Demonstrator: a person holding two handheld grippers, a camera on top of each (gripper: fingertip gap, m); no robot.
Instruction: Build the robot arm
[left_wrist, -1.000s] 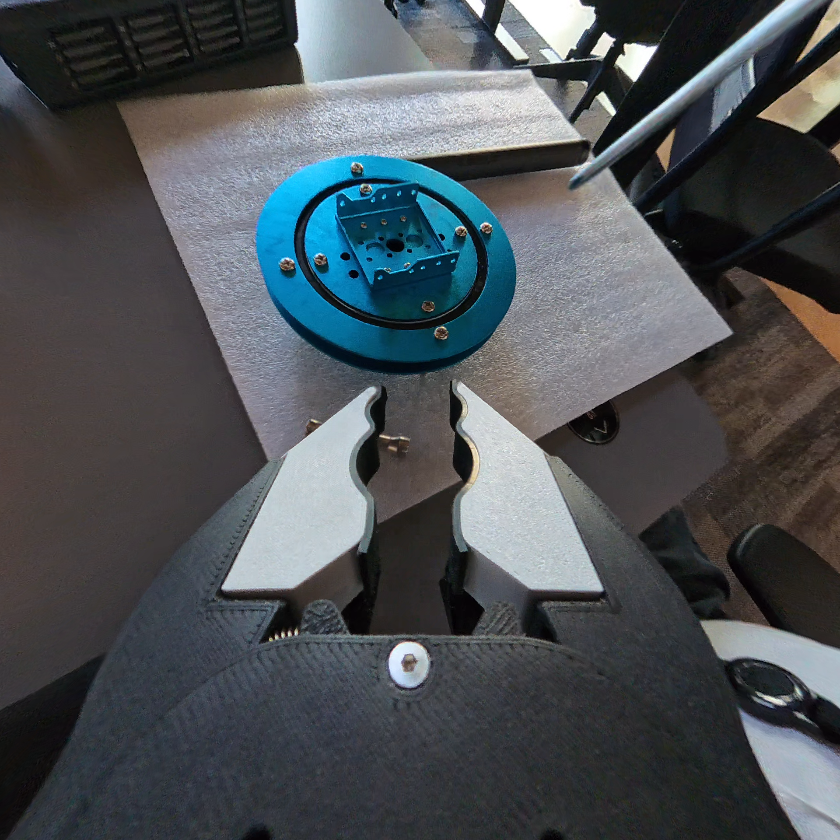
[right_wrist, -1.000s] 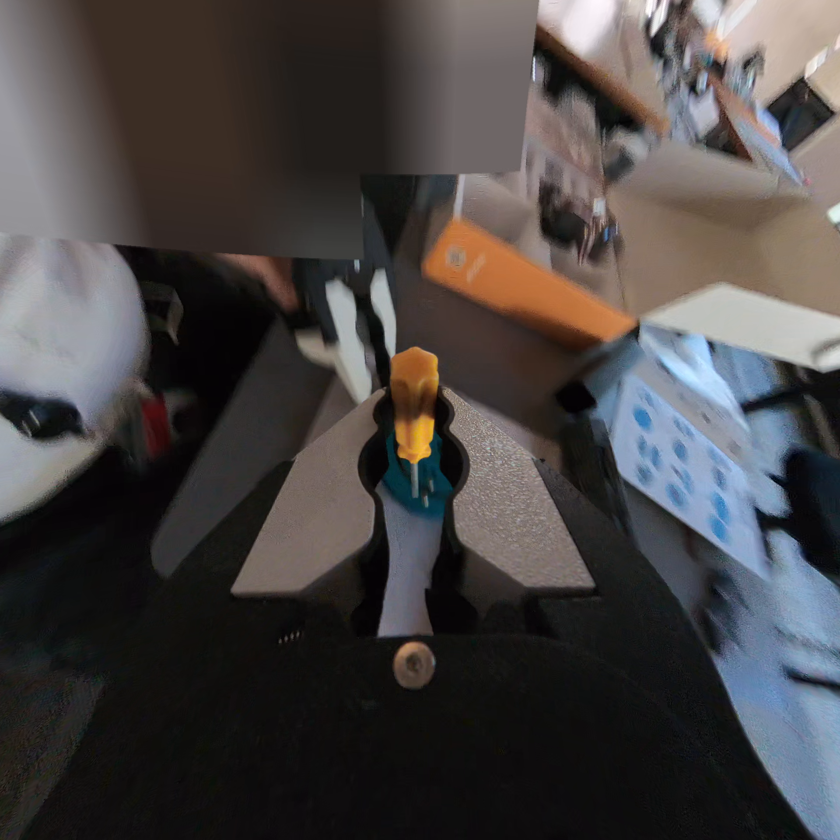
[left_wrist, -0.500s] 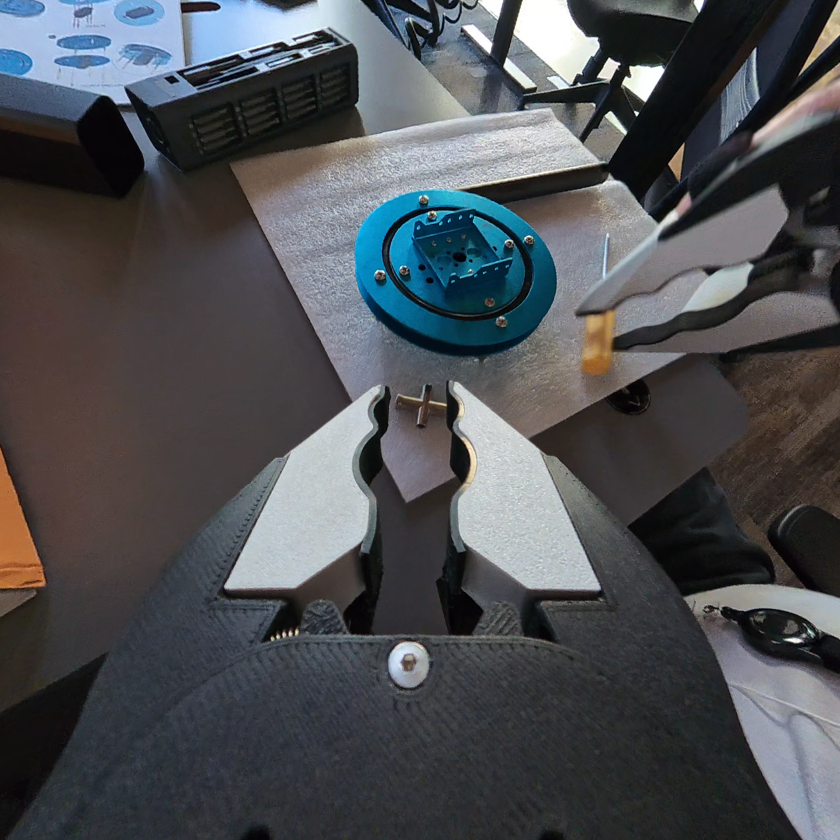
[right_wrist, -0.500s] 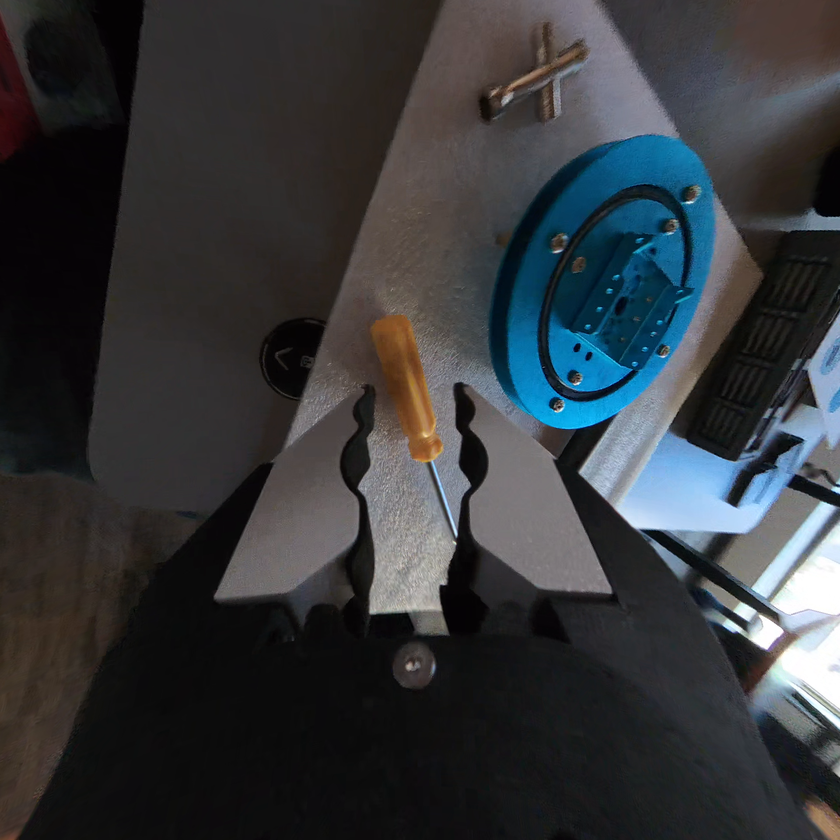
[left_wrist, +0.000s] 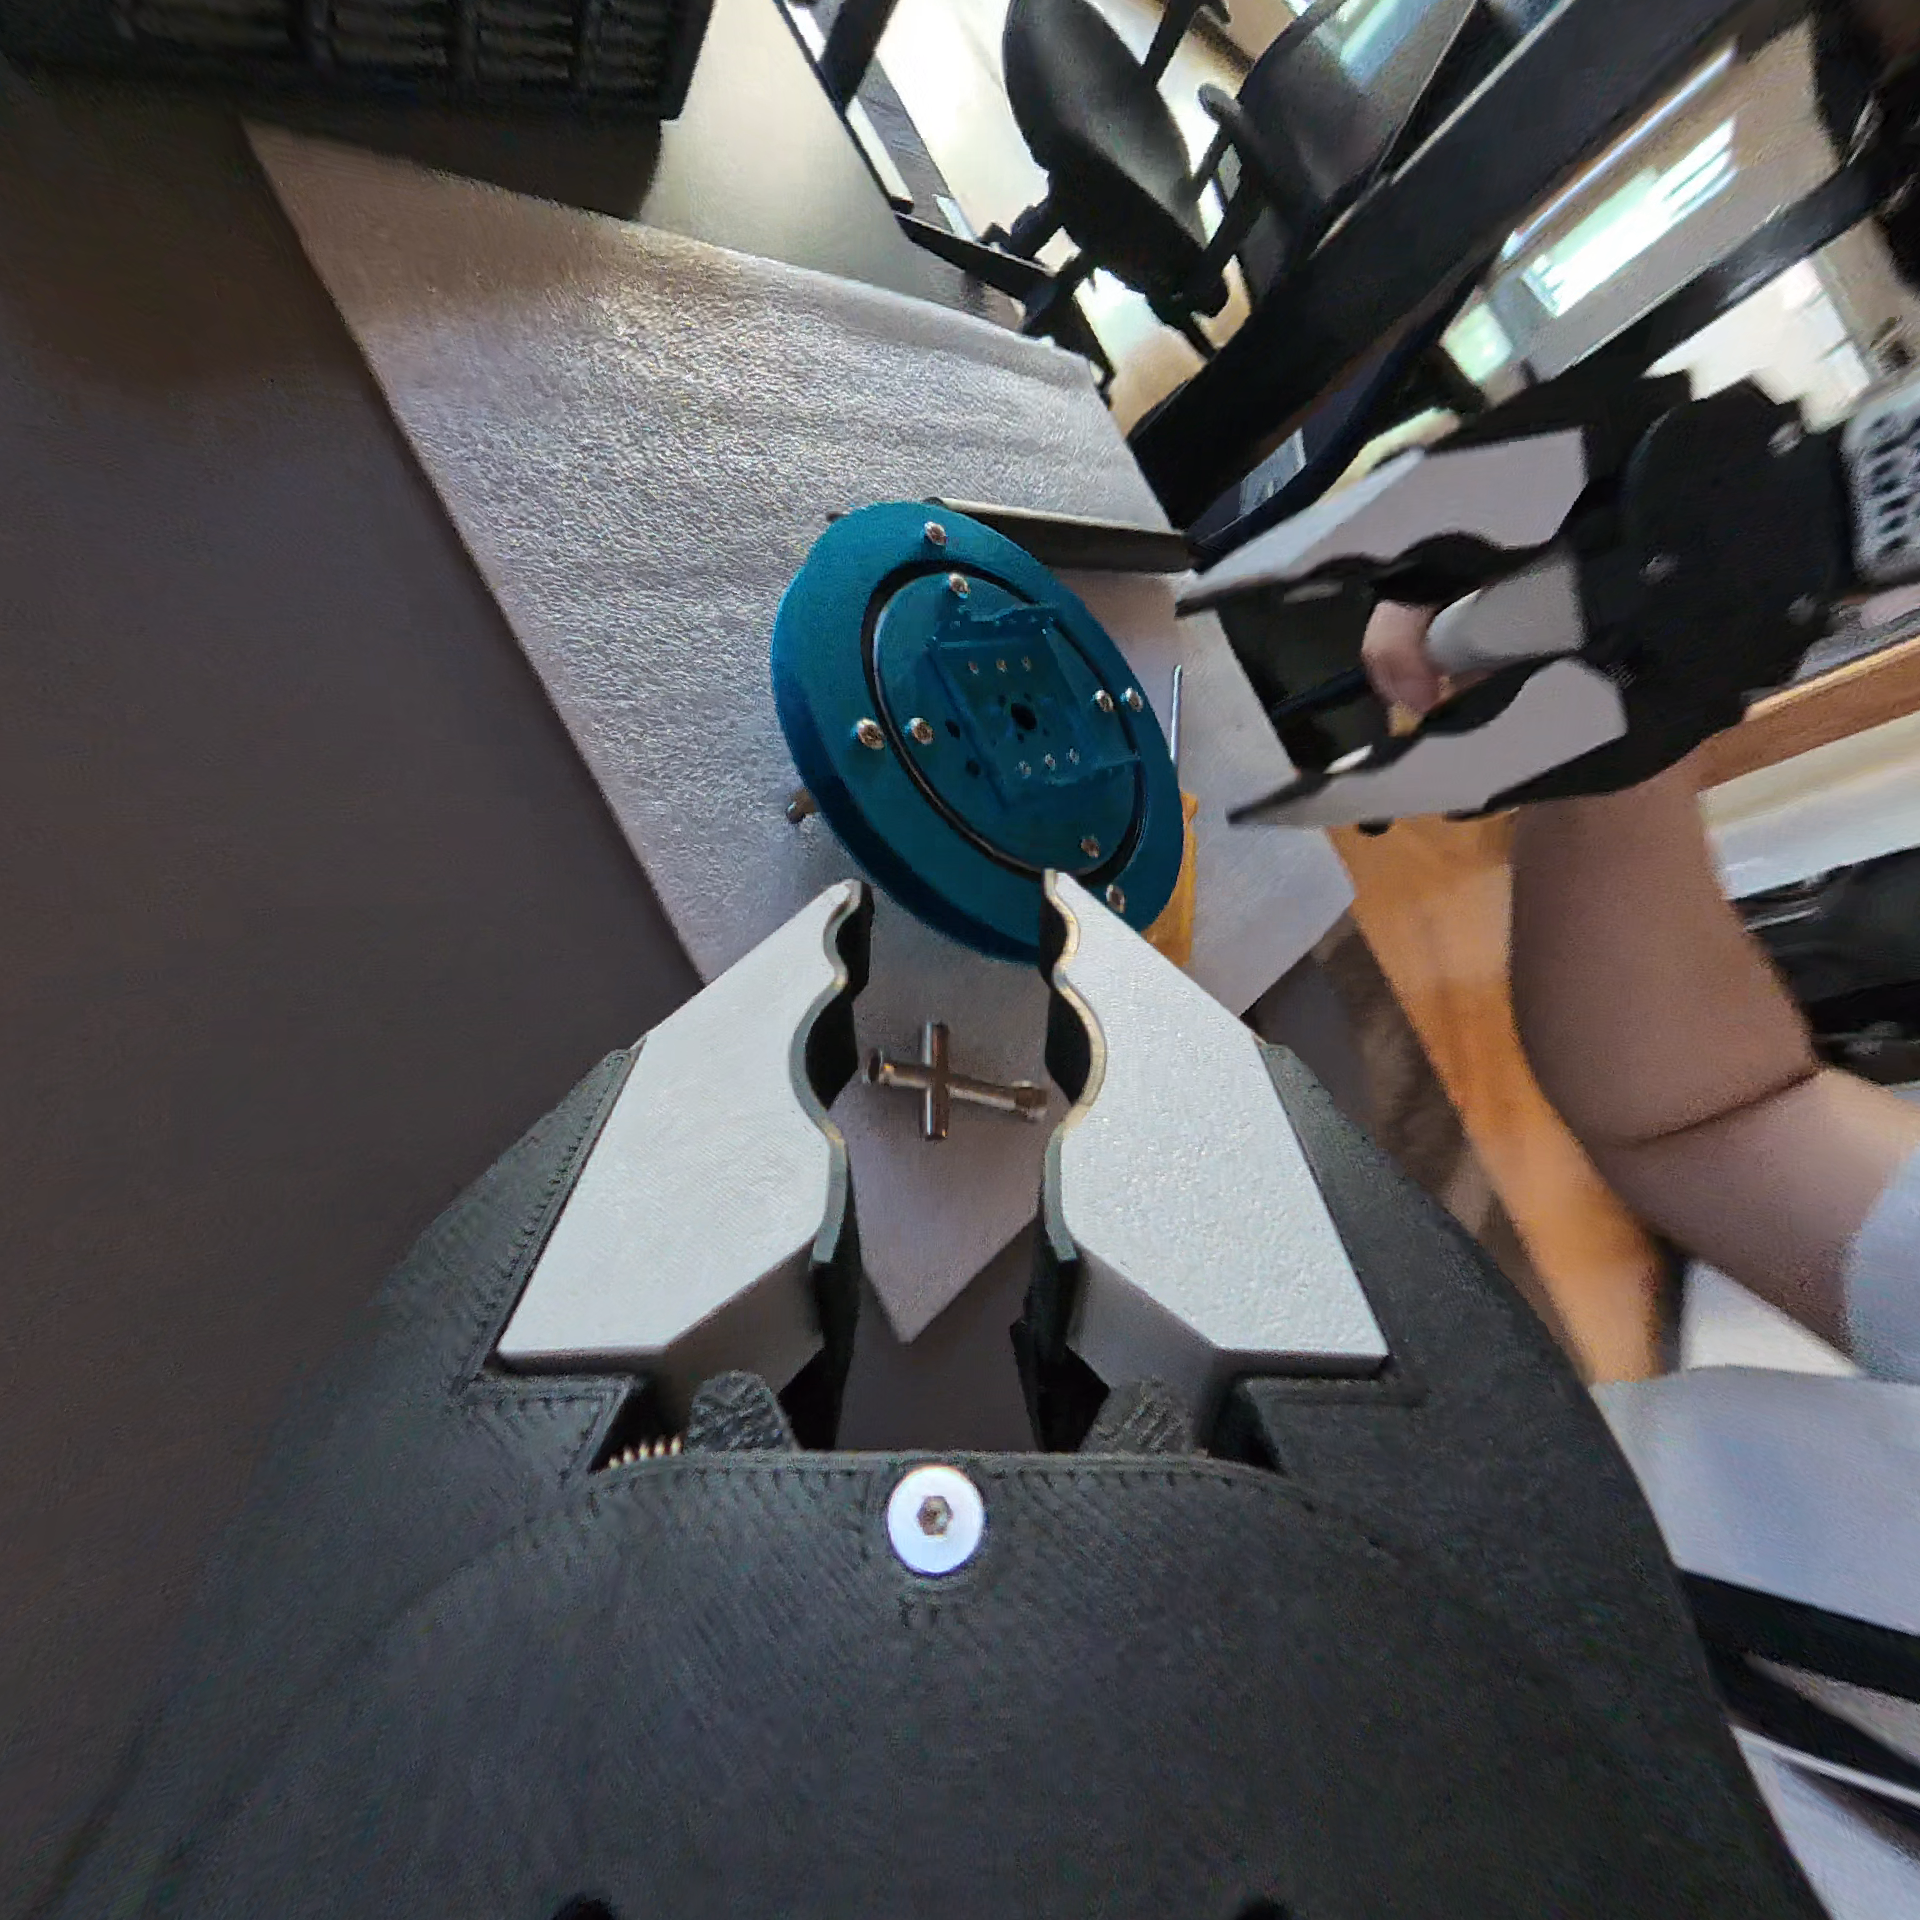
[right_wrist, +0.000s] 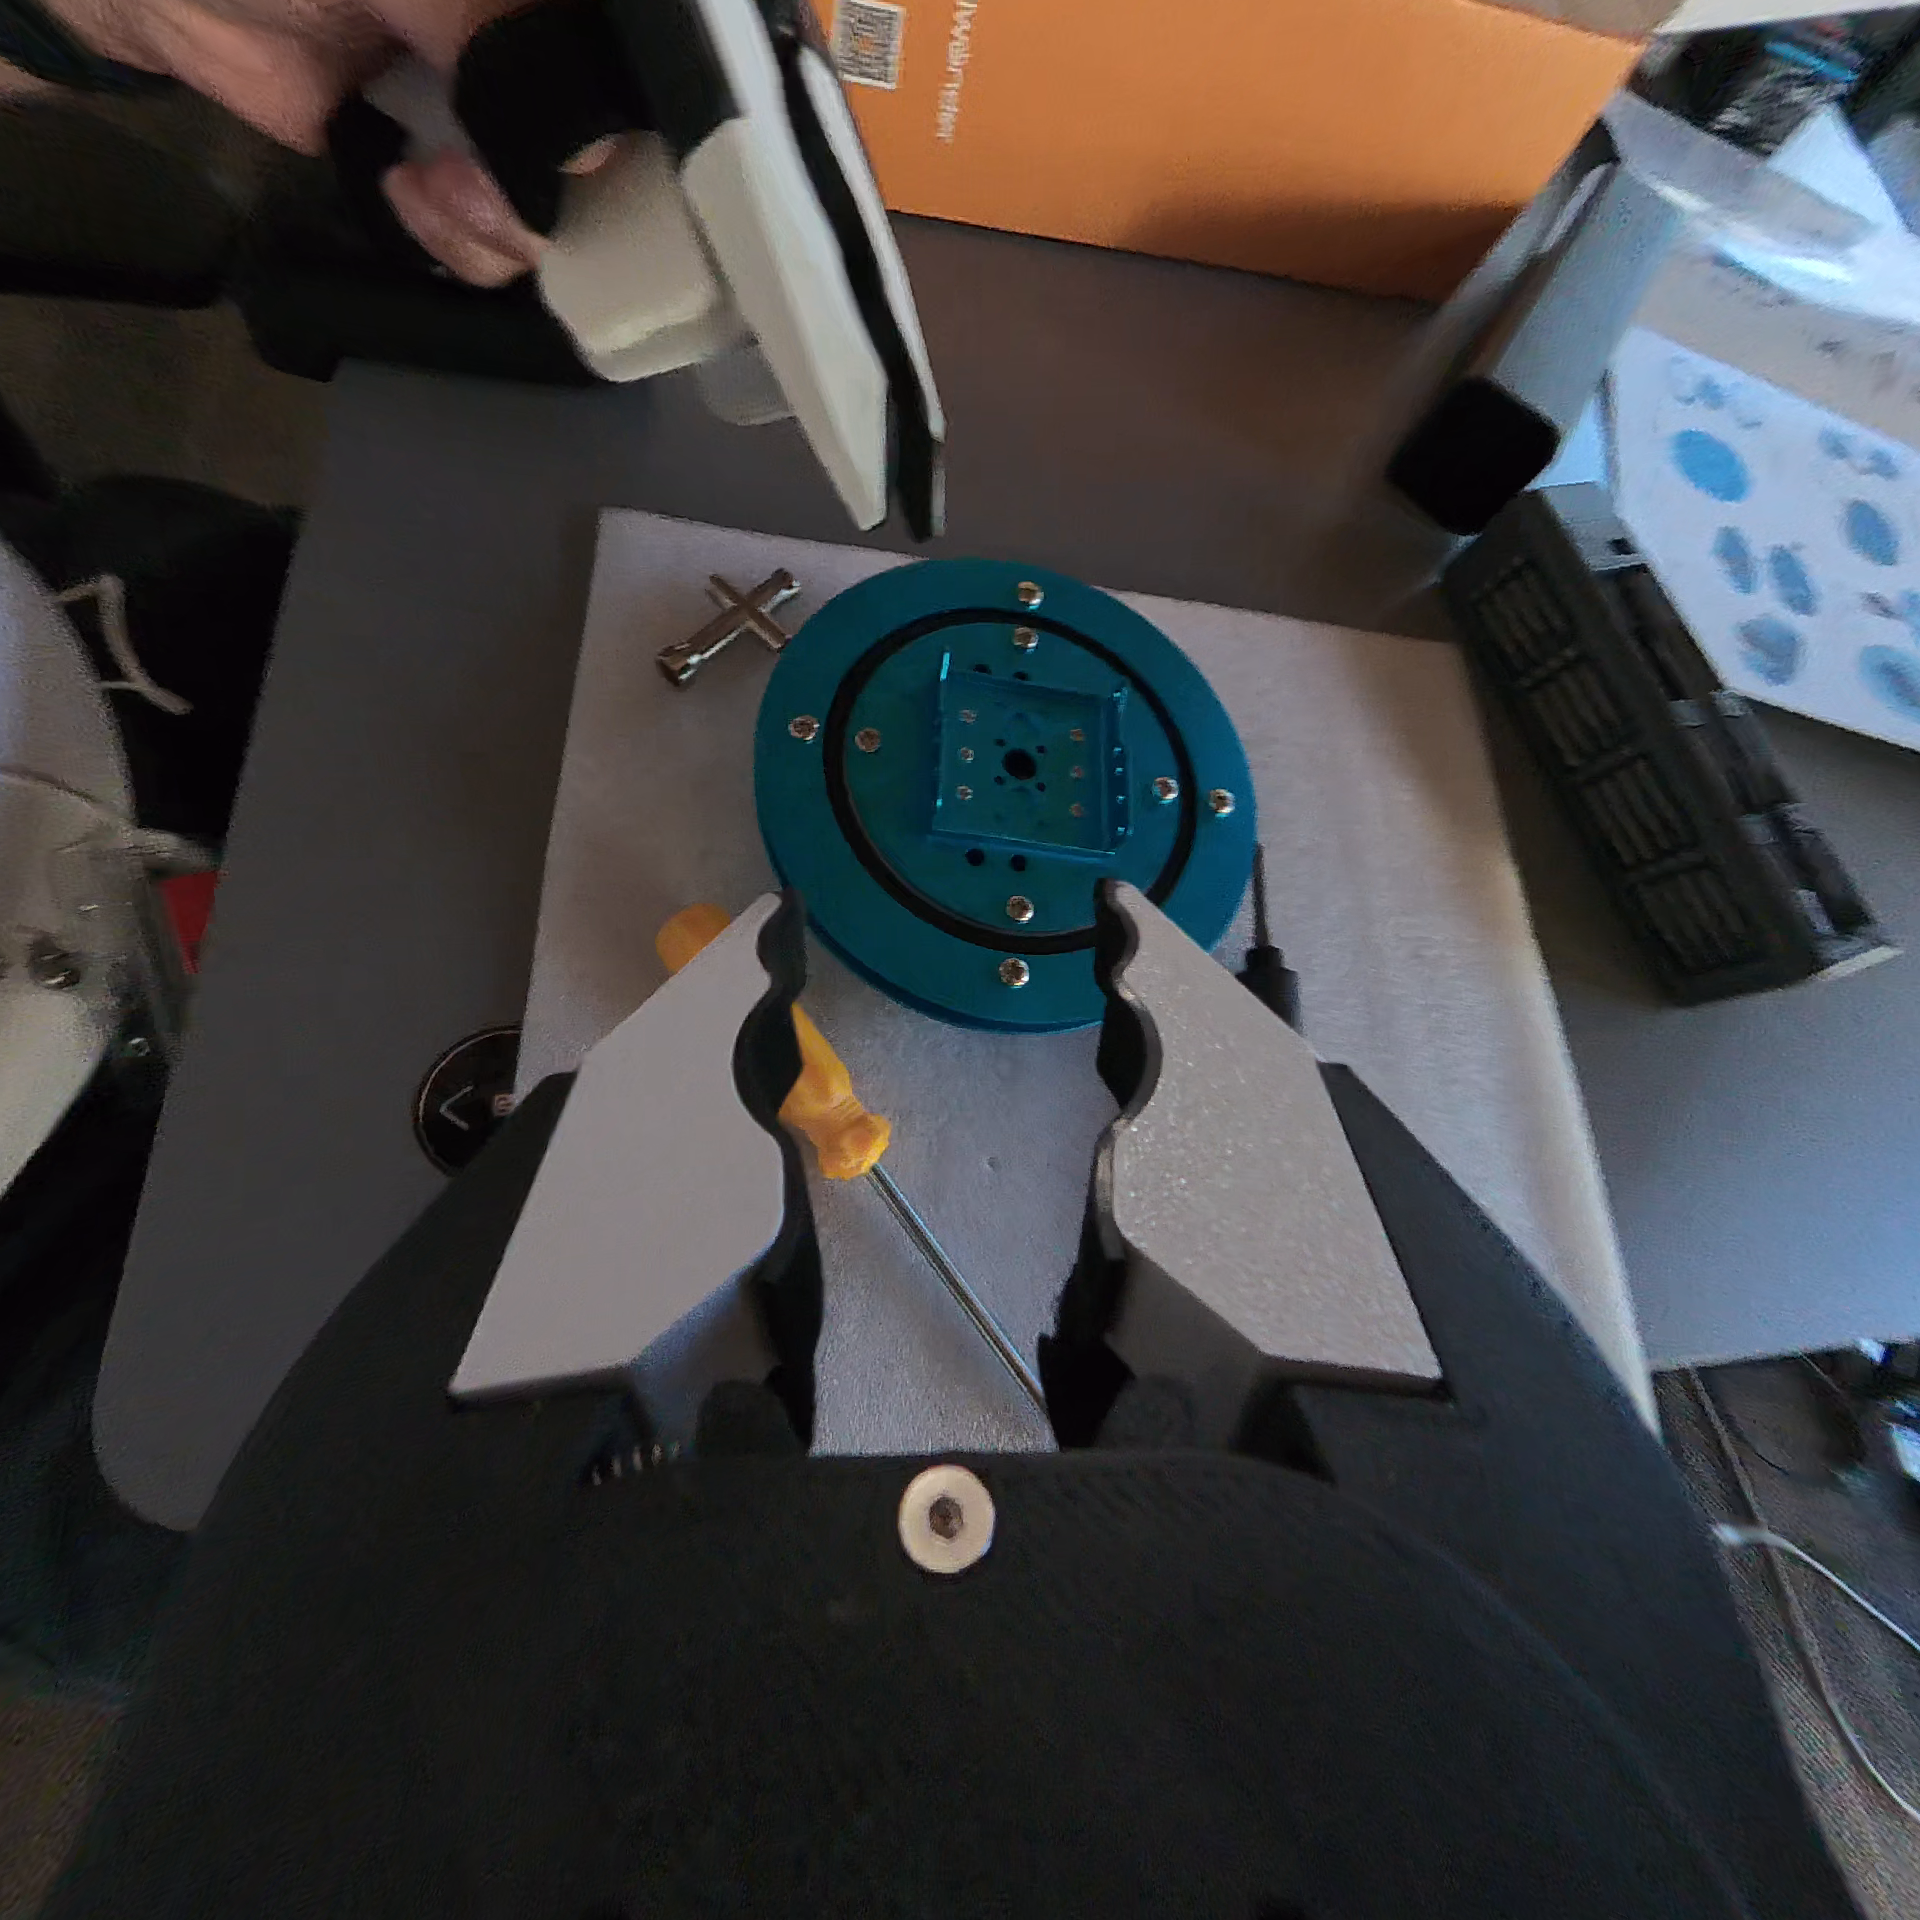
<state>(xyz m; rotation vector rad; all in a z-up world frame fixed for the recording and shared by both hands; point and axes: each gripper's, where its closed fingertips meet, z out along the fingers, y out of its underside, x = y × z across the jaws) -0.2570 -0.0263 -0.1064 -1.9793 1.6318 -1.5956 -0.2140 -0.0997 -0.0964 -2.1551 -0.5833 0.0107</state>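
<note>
A blue metal disc (left_wrist: 821, 665) with a square bracket on top lies on a grey foam sheet (left_wrist: 675, 436). My left gripper (left_wrist: 948, 894) is open and empty, its fingers on either side of a small metal cross wrench (left_wrist: 951, 1081) on the foam below. My right gripper (right_wrist: 945, 899) is open and empty above the disc's (right_wrist: 790, 800) near rim. A yellow-handled screwdriver (right_wrist: 831, 1122) lies on the foam under its left finger. The right gripper also shows in the left wrist view (left_wrist: 1403, 665), and the left gripper in the right wrist view (right_wrist: 883, 416), above the cross wrench (right_wrist: 732, 623).
A thin black tool (right_wrist: 1273, 966) lies right of the disc. A black slotted case (right_wrist: 1652, 790), a paper with blue pictures (right_wrist: 1787, 582) and an orange box (right_wrist: 1195, 125) stand beyond the foam (right_wrist: 1403, 935). A round black insert (right_wrist: 468, 1101) sits in the dark table. Office chairs (left_wrist: 1122, 156) stand behind. The grippers' ends are close to 10 cm from one another. The cross wrench (right_wrist: 732, 623) lies around 5 cm away from my left fingertips.
My right gripper, shut on the yellow screwdriver a second ago, has let it go onto the foam, opened wider and drawn back. My left gripper has moved in over the cross wrench.
</note>
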